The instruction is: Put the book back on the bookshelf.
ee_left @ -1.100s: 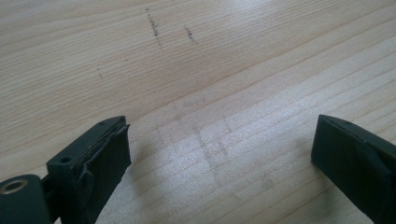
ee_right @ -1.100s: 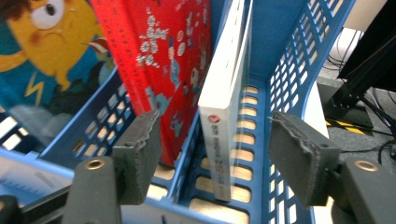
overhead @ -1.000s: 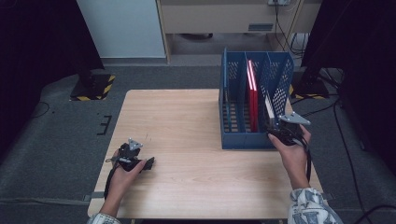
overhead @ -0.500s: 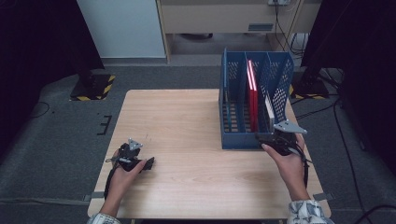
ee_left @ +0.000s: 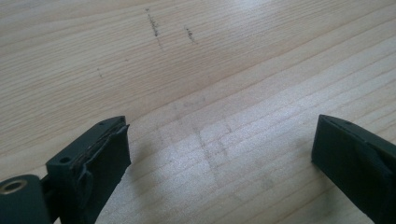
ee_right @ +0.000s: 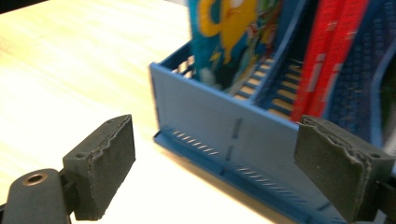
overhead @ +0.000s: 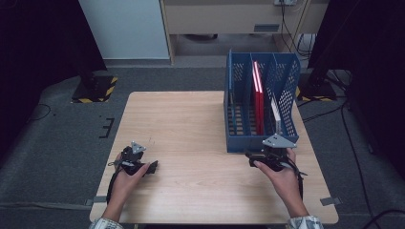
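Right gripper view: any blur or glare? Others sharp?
Right gripper view: the blue plastic file rack is smeared by motion blur, and the pale wooden table looks washed out. Left gripper view: sharp wood grain with soft jaw shadows. High view: dim, dark edges.

A light wooden desk (overhead: pixel 191 124) stands on a grey carpet floor (overhead: pixel 62 143). Behind the desk a pale blue-white panel (overhead: pixel 126 28) rises beside a beige cabinet (overhead: pixel 229 19) with a dark gap beneath it. Left of the desk a black stand rests on a base with yellow and black stripes (overhead: pixel 93 90); a similar base (overhead: pixel 310 90) sits at the right. Black cables (overhead: pixel 353 143) trail over the carpet at the right. Both sides of the room lie in deep shadow.
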A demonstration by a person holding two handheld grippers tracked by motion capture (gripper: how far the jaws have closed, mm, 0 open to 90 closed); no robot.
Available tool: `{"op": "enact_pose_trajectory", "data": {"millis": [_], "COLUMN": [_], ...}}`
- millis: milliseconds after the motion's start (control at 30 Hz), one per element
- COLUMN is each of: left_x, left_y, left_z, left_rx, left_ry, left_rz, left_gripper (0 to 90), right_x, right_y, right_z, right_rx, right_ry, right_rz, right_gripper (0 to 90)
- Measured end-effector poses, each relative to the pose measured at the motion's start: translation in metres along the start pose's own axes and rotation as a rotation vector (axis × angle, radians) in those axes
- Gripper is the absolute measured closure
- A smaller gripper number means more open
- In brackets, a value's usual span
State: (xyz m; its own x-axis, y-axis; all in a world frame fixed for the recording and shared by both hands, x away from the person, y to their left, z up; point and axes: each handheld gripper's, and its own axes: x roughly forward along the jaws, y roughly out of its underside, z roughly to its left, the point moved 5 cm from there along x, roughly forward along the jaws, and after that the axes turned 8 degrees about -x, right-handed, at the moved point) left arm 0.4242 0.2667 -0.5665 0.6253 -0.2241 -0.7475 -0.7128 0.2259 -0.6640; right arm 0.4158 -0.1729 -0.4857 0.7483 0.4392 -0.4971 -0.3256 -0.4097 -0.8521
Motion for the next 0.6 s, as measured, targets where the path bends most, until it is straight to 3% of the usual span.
{"op": "enact_pose_trajectory", "data": {"millis": [267,600], "left_x": [0.000,0.000], "left_y": [0.000,0.000], "left_z": [-0.001,-0.001], "left_rx": [0.002,0.003], "left_ry": [0.002,0.003], "left_rz": [0.000,-0.001], "left_gripper": [3.3,3.2], "right_x": [0.008,0.016], "right_y": [0.006,0.009], "right_z": [0.027,0.051], "right_rx": [-0.041,-0.074], "right_ry": [-0.056,-0.131], "right_rz": [0.015,0.022], "right_gripper": [13.1,13.0]}}
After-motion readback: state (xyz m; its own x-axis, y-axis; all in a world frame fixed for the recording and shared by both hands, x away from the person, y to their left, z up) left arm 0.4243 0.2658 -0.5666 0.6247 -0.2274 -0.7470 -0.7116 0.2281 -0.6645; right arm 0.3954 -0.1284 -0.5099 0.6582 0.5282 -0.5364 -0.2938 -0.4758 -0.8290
